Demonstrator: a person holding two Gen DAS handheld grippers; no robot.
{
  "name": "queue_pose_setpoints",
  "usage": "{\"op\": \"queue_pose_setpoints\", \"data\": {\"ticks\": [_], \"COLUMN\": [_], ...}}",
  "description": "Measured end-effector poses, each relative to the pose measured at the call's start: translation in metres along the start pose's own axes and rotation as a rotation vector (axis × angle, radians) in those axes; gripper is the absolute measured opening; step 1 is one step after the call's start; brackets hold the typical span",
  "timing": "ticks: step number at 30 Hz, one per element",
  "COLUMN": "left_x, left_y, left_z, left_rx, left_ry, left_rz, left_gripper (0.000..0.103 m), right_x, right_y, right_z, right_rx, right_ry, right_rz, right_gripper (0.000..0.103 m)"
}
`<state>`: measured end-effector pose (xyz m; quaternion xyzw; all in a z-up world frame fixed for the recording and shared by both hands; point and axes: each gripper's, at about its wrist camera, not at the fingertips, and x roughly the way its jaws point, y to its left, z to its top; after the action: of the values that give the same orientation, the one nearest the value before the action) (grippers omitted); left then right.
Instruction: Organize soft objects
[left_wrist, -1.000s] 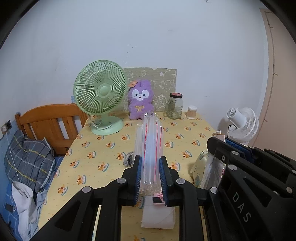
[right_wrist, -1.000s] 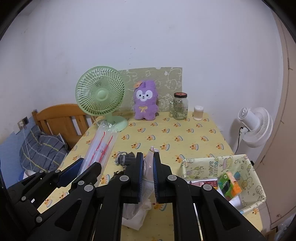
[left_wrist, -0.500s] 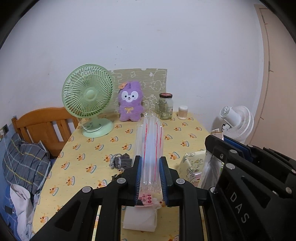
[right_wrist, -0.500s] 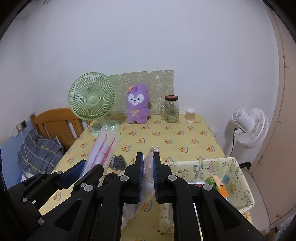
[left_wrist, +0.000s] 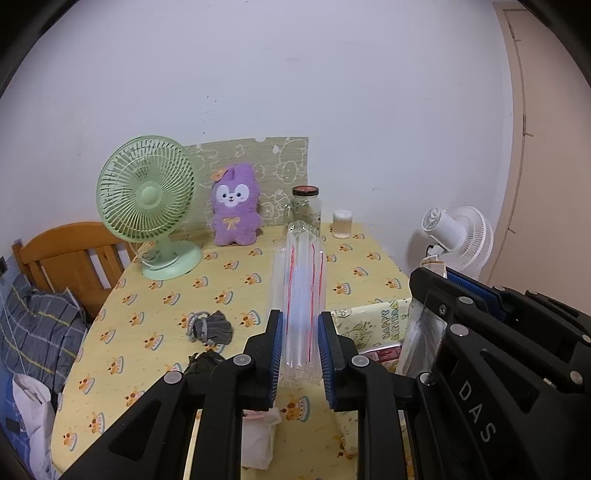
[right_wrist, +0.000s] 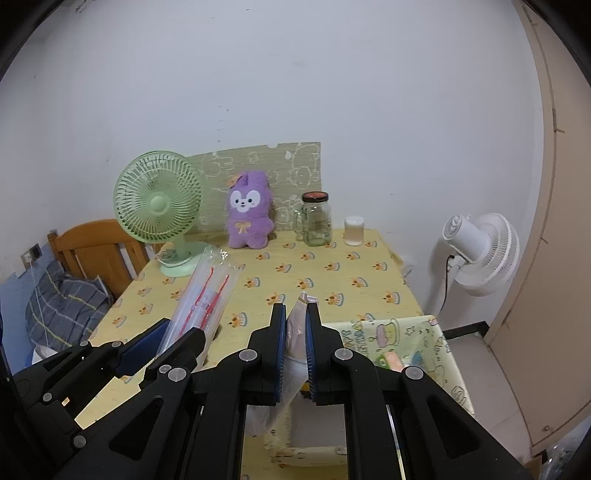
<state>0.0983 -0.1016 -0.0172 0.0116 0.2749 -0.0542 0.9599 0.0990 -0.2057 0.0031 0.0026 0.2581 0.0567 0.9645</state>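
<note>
My left gripper (left_wrist: 300, 317) is shut on a long clear plastic pack with red stripes (left_wrist: 299, 280), which sticks out forward over the yellow table (left_wrist: 155, 332). The right wrist view shows that pack (right_wrist: 207, 291) at the lower left. My right gripper (right_wrist: 295, 308) is shut on a pale, soft plastic packet (right_wrist: 295, 332) that hangs below the jaws. A yellow patterned fabric box (right_wrist: 406, 332) stands just right of it. A grey bundle of fabric (left_wrist: 210, 326) and a dark crumpled item (left_wrist: 203, 360) lie on the table. A purple plush (left_wrist: 234, 210) sits at the back.
A green desk fan (left_wrist: 146, 192), a glass jar (left_wrist: 306, 206) and a small white cup (left_wrist: 342, 223) stand along the back wall. A white floor fan (right_wrist: 480, 251) is off the table's right edge. A wooden bed frame (left_wrist: 70, 251) with bedding is at the left.
Both grippers have drawn back and to the right with their packs still held. The fan and plush look farther off, and the fabric box now lies closer under the right gripper.
</note>
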Motion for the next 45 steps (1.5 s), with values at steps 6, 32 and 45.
{"op": "queue_pose_setpoints", "data": {"ticks": [6, 32, 45], "left_x": [0.006, 0.058, 0.089], "left_y": [-0.014, -0.069, -0.084], "left_z": [0.002, -0.013, -0.033], "left_rx": [0.007, 0.04, 0.097], "left_ry": [-0.001, 0.096, 0.204], "left_rz": [-0.021, -0.11, -0.102], "left_gripper": [0.018, 0.018, 0.034], "right_x": [0.001, 0.032, 0.076], "right_y": [-0.013, -0.079, -0.097], "right_z": [0.001, -0.02, -0.048], "right_rx": [0.003, 0.047, 0.096], "right_ry": [-0.001, 0.033, 0.161], "right_rz": [-0.017, -0.105, -0.103], "right_gripper": [0.013, 0.013, 0.013]}}
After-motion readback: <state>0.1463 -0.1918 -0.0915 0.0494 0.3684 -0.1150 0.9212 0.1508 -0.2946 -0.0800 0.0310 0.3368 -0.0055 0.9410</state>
